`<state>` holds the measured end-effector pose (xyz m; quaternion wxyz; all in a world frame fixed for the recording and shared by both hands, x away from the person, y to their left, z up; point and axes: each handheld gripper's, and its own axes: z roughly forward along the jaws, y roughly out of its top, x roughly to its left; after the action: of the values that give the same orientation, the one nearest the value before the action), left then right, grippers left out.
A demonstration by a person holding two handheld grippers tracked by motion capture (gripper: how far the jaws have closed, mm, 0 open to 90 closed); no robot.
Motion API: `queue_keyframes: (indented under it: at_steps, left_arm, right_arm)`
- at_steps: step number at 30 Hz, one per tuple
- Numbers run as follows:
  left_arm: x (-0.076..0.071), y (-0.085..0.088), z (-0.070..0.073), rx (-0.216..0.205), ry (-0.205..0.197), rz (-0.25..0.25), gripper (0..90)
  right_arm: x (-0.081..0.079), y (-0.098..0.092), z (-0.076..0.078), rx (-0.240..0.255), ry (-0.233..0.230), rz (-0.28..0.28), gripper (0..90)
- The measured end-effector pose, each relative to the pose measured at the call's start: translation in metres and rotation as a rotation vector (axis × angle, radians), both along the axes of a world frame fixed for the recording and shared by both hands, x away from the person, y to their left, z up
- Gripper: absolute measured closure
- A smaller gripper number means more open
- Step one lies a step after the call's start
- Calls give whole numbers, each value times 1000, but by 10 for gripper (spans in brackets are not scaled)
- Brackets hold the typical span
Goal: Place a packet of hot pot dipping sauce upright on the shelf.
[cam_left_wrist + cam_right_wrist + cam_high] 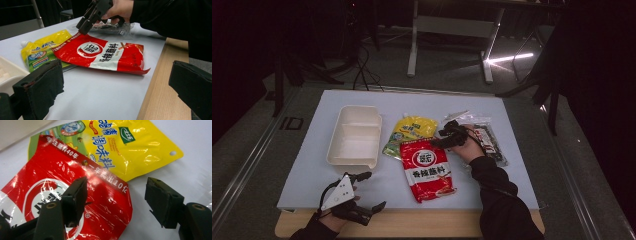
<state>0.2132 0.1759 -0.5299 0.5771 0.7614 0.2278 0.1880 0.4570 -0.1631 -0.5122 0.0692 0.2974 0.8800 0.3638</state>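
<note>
High view: right gripper [443,139] sits at the top right corner of the red sauce pouch [428,169], mid-worktop [507,107], which overlaps the yellow pouch [411,131]. Left gripper [368,192] idles at the near edge, fingers apart, empty, beside the white tray [354,135].

Left gripper view: its fingers [41,86] spread wide, holding nothing.

Right gripper view: fingers [75,195] open, straddling the red pouch's corner, not pinching yet.

Risk: slick film slips out, or the fingers catch the yellow pouch underneath too.
</note>
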Motion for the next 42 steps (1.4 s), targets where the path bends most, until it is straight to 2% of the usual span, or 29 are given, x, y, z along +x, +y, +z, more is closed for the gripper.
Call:
queue_keyframes:
  at_steps: [6, 13, 15, 16, 18, 21, 22, 24, 29, 33, 37, 42]
  left_arm:
    - [0, -1, -1, 15, -2, -4, 7]
    - [1, -1, -2, 9, 6, -5, 8]
    - [1, -1, -2, 9, 8, -6, 7]
    - [1, -1, -2, 7, 11, -6, 7]
    - [1, -1, -2, 7, 13, -6, 7]
    - [1, -1, -2, 8, 11, -6, 8]
    - [1, -1, -2, 7, 12, -5, 7]
    - [1, -1, -2, 8, 12, -5, 8]
    - [1, -2, -2, 10, 13, -6, 8]
    - [1, -2, -2, 3, 14, -5, 7]
    - [1, -3, -2, 5, 18, -4, 8]
    - [1, -5, -2, 13, 20, -2, 8]
  right_arm:
    - [7, 1, -8, -18, 33, 17, 388]
    - [13, 1, -13, -35, 84, 38, 448]
    - [13, 2, -13, -34, 103, 54, 510]
    - [14, 2, -13, -36, 117, 67, 571]
    - [14, 3, -13, -42, 125, 75, 602]
    - [12, 5, -14, -106, 104, 95, 692]
    - [11, 5, -15, -116, 106, 92, 709]
    - [11, 6, -14, -137, 99, 84, 803]
    - [6, 7, -9, -173, 59, 80, 881]
    - [1, 4, 0, -162, 34, 77, 886]
    - [-8, -1, 18, -134, 0, 85, 888]
    - [-17, -3, 32, -122, -33, 93, 889]
